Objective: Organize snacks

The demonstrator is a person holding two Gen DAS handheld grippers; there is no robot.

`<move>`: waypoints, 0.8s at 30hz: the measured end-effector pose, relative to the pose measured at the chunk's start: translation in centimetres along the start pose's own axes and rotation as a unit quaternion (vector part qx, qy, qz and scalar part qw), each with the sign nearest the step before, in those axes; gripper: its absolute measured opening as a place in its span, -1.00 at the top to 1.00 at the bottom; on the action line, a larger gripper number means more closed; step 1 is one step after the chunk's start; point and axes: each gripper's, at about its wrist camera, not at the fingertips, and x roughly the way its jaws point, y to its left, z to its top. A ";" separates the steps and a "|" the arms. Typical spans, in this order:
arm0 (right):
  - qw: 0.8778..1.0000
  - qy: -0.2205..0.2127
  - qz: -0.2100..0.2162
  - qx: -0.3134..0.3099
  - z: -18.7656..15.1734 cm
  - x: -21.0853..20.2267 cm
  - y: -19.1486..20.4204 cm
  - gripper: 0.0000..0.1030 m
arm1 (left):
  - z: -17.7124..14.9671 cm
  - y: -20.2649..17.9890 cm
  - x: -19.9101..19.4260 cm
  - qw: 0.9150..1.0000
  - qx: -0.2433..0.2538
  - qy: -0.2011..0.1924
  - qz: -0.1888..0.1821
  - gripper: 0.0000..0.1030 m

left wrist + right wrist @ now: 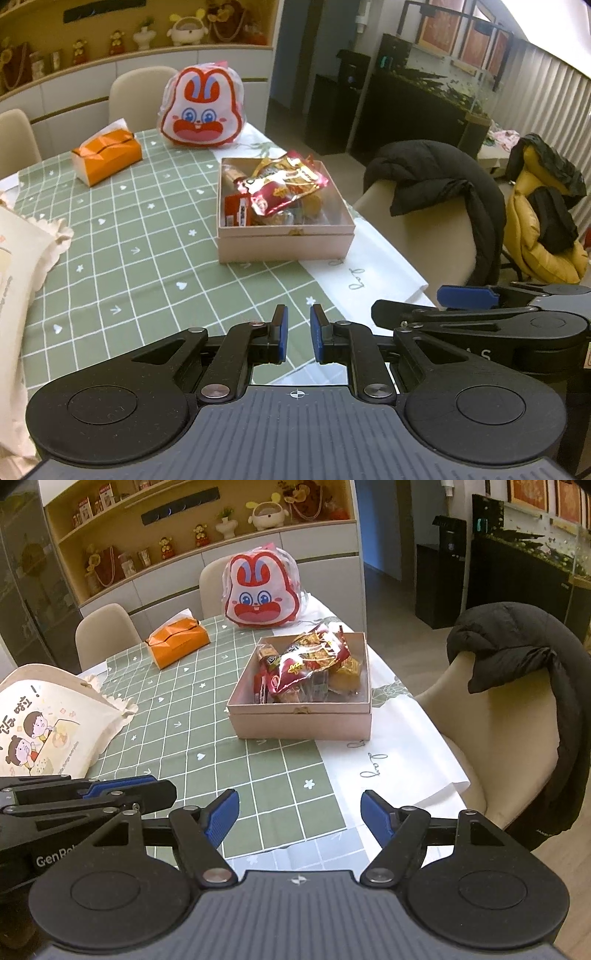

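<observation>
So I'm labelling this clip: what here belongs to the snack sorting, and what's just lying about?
Job:
pink box
red snack packet
left gripper, right gripper, both empty

Lying about:
orange tissue box
rabbit bag
cream cartoon bag
black jacket

A: How does the left tool (298, 334) stand?
B: Its blue pads (282, 334) are upright and parallel, drawn close with a narrow gap and nothing between them

A: And the right tool (299, 818)?
B: Spread wide, fingers (221, 818) splayed outward, nothing held

A: Where are they to each other?
B: Side by side and level; each shows edge-on at the border of the other's view, both pointing forward above the tabletop
</observation>
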 end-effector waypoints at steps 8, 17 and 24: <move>1.000 0.006 0.000 -0.001 0.0 0.2 0.4 -0.43 | -0.2 0.3 0.0 1.000 -0.006 0.006 -0.004 0.66; 1.000 0.010 -0.001 -0.002 -0.2 0.2 0.5 -0.43 | -0.2 0.5 -0.1 1.000 -0.007 0.005 -0.001 0.67; 1.000 0.010 -0.004 0.000 -0.3 0.1 0.5 -0.43 | -0.3 0.3 -0.2 1.000 -0.003 0.005 -0.005 0.67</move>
